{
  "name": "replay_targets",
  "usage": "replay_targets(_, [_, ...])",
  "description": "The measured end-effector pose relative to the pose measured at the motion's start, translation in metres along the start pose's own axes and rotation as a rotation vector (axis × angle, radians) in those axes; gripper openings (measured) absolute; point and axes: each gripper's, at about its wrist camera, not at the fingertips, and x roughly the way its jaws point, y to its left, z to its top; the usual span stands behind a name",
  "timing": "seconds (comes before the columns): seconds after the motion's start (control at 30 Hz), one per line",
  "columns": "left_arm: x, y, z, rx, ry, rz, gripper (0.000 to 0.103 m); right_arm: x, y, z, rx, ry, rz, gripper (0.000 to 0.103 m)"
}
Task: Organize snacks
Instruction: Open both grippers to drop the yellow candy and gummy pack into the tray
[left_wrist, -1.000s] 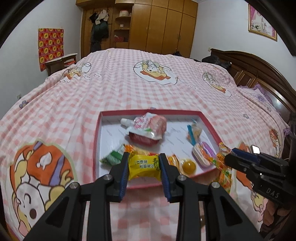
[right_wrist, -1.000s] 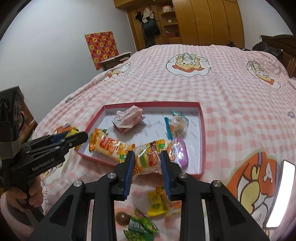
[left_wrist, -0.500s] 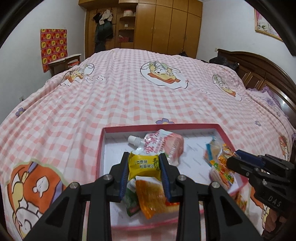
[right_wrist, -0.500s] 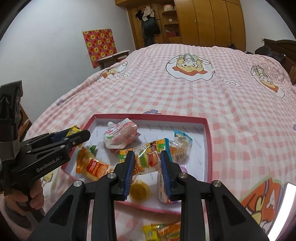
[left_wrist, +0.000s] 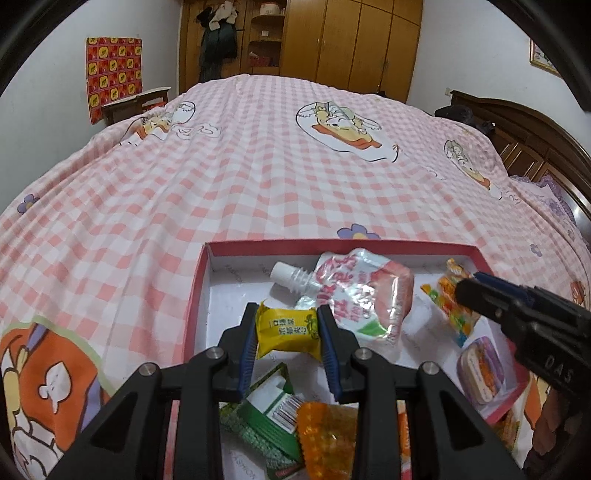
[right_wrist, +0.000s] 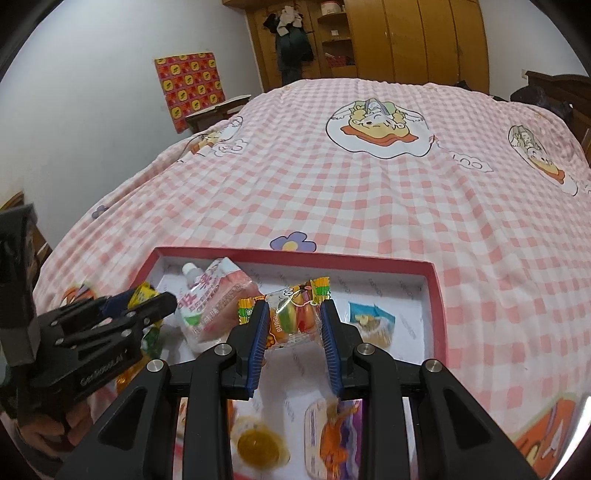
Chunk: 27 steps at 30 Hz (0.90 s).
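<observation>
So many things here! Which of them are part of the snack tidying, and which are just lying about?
Part of the job:
- red tray
- yellow packet in the left gripper
- burger gummy packet in the right gripper
- spouted pouch
- green packet
- jelly cup

Just there:
- checked bedspread
- wardrobe
- wall hanging

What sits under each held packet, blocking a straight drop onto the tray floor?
Left gripper holds the yellow packet above bare floor of the red tray; the pouch lies beside it. Right gripper's burger candy also has bare floor below.
</observation>
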Motion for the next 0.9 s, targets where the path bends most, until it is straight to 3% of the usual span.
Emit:
replay_targets(0.23, [0.016, 0.006, -0.001, -0.028, 0.042, -0.017, 0.033, 0.023, -0.002, 0.000, 0.013, 0.020, -0.017, 0.030])
replay_targets(0.77, [0.020, 0.007, 0.000, -0.035, 0.035, -0.010, 0.034, 0.033, -0.009, -0.003, 0.035, 0.015, -0.027, 0.030])
replay_targets(0.9, [0.020, 0.006, -0.001, -0.027, 0.035, 0.008, 0.043, 0.031, -0.009, -0.003, 0.044, 0.018, -0.003, 0.033])
